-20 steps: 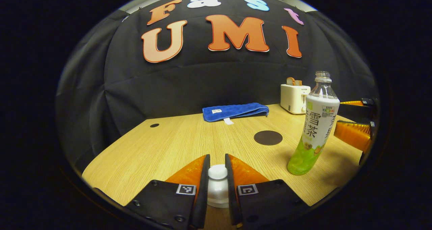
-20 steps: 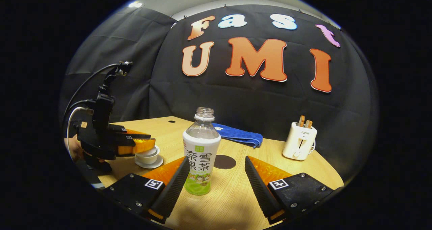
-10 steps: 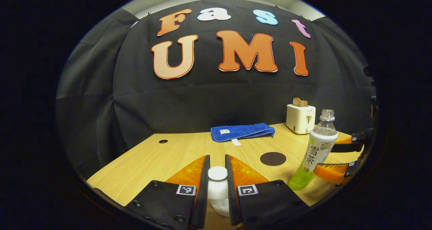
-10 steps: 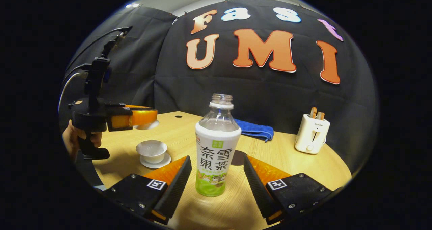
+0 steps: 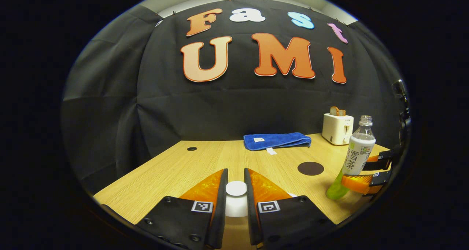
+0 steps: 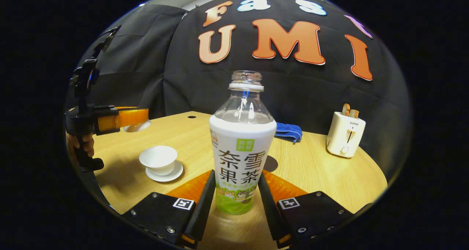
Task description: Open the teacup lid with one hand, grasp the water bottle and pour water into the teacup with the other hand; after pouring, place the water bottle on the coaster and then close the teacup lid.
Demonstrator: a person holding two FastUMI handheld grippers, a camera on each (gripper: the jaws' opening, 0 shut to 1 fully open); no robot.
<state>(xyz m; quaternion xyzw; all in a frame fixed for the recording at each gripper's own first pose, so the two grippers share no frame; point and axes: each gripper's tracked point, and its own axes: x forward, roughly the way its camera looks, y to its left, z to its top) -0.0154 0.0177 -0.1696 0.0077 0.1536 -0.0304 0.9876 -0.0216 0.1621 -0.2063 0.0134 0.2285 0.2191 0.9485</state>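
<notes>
In the left gripper view, my left gripper (image 5: 236,202) has its fingers drawn in narrow on the white knob of the teacup lid (image 5: 236,188), one finger pressed to each side, with the lid held up above the wooden table (image 5: 176,173). Farther back lie a folded blue towel (image 5: 276,140), a round dark coaster (image 5: 310,168) and a white toaster (image 5: 337,129) against the wall. At the right edge the water bottle (image 5: 357,154) stands uncapped, with my right gripper (image 5: 368,173) around its lower part. In the right gripper view, my right gripper (image 6: 236,206) has both fingers against the sides of the water bottle (image 6: 242,151) near its green base, and the bottle stands upright on the table (image 6: 315,169). To the left the open teacup (image 6: 158,158) sits on its saucer (image 6: 165,173), and my left gripper (image 6: 124,117) holds the lid (image 6: 137,126) in the air above and beyond it, the holding hand (image 6: 82,143) below. The coaster (image 6: 270,163) peeks out behind the bottle, the towel (image 6: 288,131) and toaster (image 6: 345,133) beyond.
</notes>
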